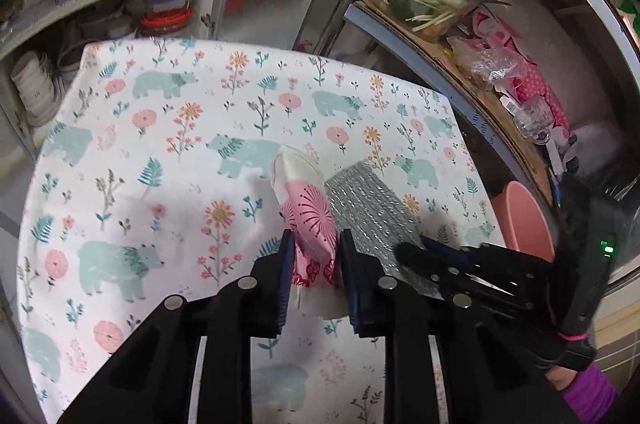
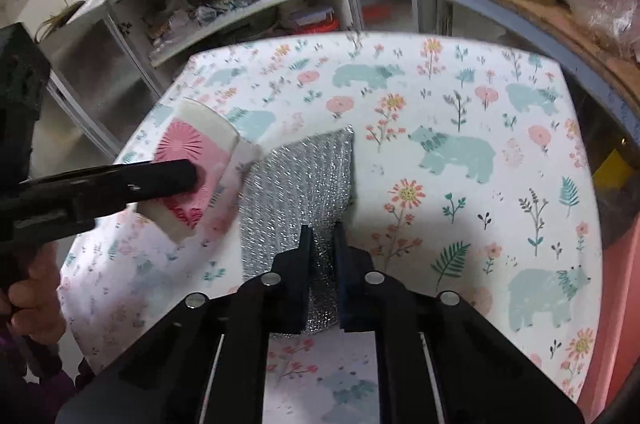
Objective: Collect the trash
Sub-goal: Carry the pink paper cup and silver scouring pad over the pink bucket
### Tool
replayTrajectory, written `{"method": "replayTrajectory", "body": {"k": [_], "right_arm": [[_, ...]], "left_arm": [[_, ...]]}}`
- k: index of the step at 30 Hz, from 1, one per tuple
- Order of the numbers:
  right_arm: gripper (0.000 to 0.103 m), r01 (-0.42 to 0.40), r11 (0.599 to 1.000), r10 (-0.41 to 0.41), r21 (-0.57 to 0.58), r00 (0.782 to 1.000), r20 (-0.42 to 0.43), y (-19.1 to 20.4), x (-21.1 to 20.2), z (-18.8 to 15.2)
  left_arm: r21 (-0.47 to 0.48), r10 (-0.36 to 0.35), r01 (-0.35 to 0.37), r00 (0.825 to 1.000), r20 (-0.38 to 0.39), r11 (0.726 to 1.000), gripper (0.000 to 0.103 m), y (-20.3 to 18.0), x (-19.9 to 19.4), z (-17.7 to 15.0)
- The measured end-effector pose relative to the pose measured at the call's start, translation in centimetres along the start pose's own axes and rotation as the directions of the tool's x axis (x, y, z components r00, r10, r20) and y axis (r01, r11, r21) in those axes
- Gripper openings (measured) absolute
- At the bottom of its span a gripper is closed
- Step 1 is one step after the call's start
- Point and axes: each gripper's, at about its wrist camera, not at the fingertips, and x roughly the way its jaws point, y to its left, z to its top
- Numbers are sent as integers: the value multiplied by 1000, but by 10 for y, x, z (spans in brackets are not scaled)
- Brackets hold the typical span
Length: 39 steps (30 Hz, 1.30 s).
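A pink and white paper cup [image 1: 308, 212] is squeezed between the fingers of my left gripper [image 1: 314, 250], lifted just above the table. It also shows in the right wrist view [image 2: 196, 159], held by the left gripper [image 2: 188, 173]. A silver bubble-foil pouch [image 2: 298, 175] is pinched at its near edge by my right gripper [image 2: 322, 236]. The pouch also shows in the left wrist view [image 1: 370, 207], with the right gripper [image 1: 412, 250] reaching in from the right.
The table wears a white cloth with bears and flowers [image 1: 168, 151]. A pink bin [image 1: 524, 220] stands off its right edge. Open cupboard shelves [image 2: 224, 3] with clutter stand behind. A cluttered cardboard ledge [image 1: 460, 63] runs along the right.
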Motion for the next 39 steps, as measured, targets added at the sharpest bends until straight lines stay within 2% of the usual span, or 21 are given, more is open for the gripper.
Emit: {"method": "replayTrajectory", "body": {"k": [6,17,30,39], "right_arm": [[10,-1,1000,0,20,997,73,4,-32,0],[10,62,994,-77,95,983,169,-11,-79,-8],[10,138,977,-176,164,954,241,-33,-114,-20],[10,179,951,-243,253,936,253,-65,-134,-33]], "left_arm": [[49,23,-24,999,33,999,22,-9,-6,0],[146,33,-44,997,75,988,22,-46,-8,3],[235,18,-41,995,100,971,22,-91,-2,10],[322,-19,-10,996,85,947,22,-140,15,12]]}}
